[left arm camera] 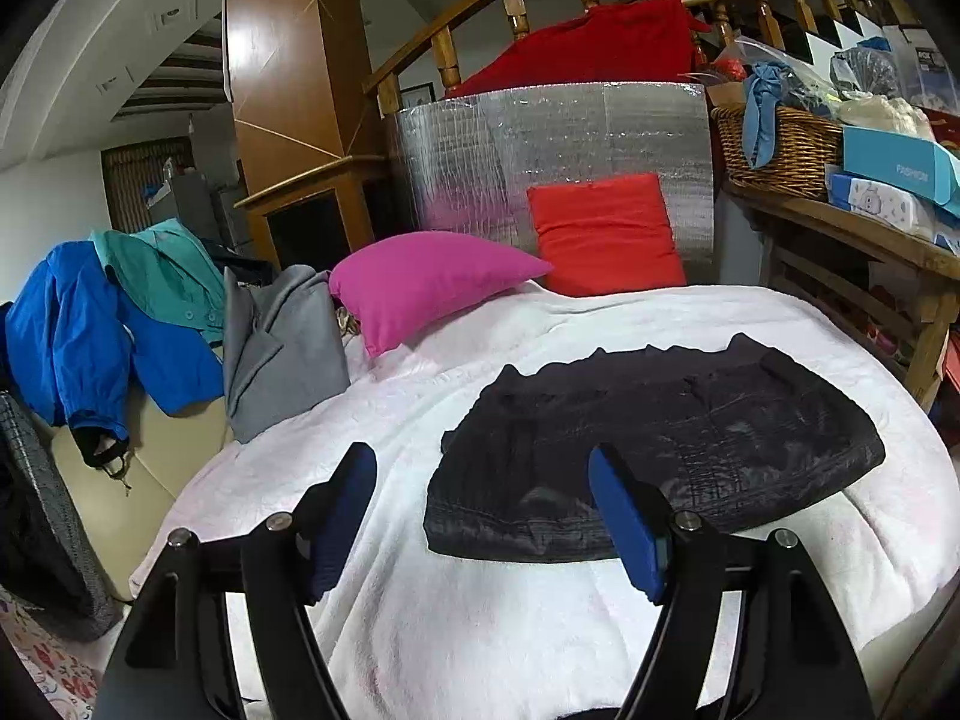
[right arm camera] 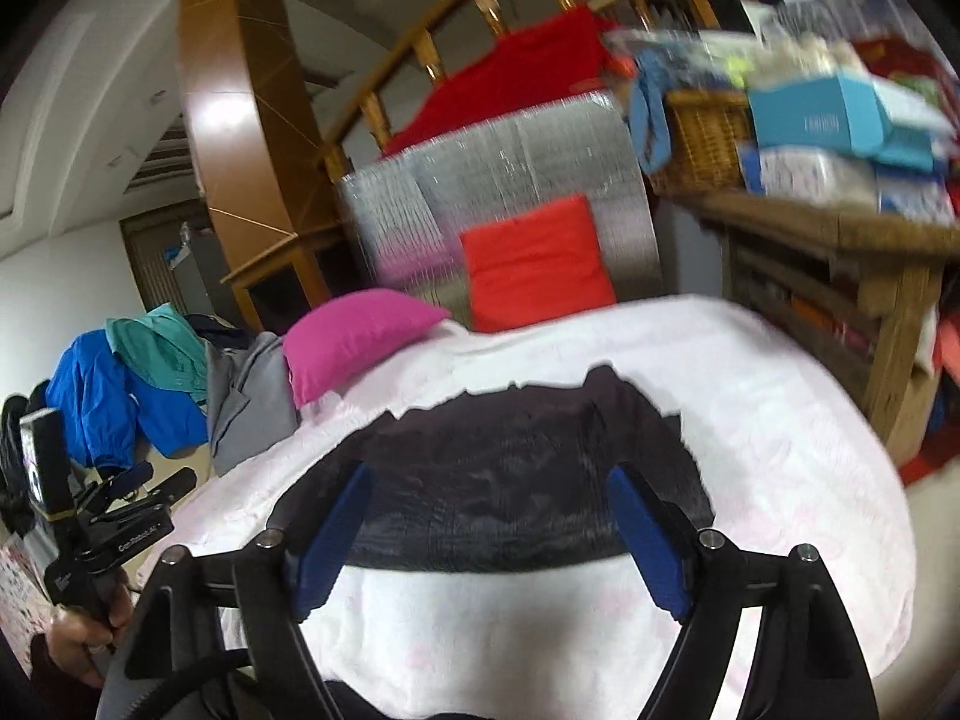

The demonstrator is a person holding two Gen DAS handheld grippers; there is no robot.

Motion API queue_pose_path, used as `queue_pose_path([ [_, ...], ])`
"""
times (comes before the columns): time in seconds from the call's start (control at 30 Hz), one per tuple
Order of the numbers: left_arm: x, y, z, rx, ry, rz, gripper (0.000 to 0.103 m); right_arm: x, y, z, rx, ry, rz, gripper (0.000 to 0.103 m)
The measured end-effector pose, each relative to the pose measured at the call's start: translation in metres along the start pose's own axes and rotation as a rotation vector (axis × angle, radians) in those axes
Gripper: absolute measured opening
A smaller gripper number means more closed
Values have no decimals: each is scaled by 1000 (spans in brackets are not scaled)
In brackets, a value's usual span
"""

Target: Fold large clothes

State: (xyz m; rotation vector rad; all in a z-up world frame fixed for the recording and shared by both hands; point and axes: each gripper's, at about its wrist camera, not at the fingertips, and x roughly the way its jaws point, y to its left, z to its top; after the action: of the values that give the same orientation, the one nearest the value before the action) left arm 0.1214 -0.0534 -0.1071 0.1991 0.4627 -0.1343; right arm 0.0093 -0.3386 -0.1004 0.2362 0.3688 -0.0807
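black garment [left arm camera: 654,456]: lay folded flat on white blanket [left arm camera: 480,630], mid-bed.
left gripper [left arm camera: 483,516]: jaws stood apart, empty; garment at its 1 o'clock, clear of pads.
right gripper [right arm camera: 489,531]: jaws stood apart, empty; garment at 12 o'clock, untouched.

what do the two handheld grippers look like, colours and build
Both are matte black linkage frames with silver pivot bolts and two flat fingers faced with blue pads: the left gripper and right gripper match. Seen from the right wrist, the left tool has white lettering on its black body, held by a hand.
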Motion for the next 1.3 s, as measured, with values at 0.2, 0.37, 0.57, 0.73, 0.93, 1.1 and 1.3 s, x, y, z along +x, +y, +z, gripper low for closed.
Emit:
queue_pose_path([
  [0.2,-14,-3,3,-4,-6,2,80,-10,8,3,-4,-18,38,86],
  [0.37,-14,-8,-2,17,-10,27,92,5,-7,-5,45,48,1,87],
  [0.57,27,-3,-12,3,77,20,93,46,-30,-21,75,144,-20,87],
  [0.73,106,36,-32,-70,256,52,93,107,-97,-37,204,253,-89,87],
  [0.93,191,80,-46,-180,403,22,93,180,-185,-42,424,306,-91,87],
  [1.1,244,88,-58,-304,494,-145,92,242,-217,-44,512,361,-101,86],
  [1.3,271,78,-63,-398,529,-291,37,269,-197,-47,399,448,-96,39],
])
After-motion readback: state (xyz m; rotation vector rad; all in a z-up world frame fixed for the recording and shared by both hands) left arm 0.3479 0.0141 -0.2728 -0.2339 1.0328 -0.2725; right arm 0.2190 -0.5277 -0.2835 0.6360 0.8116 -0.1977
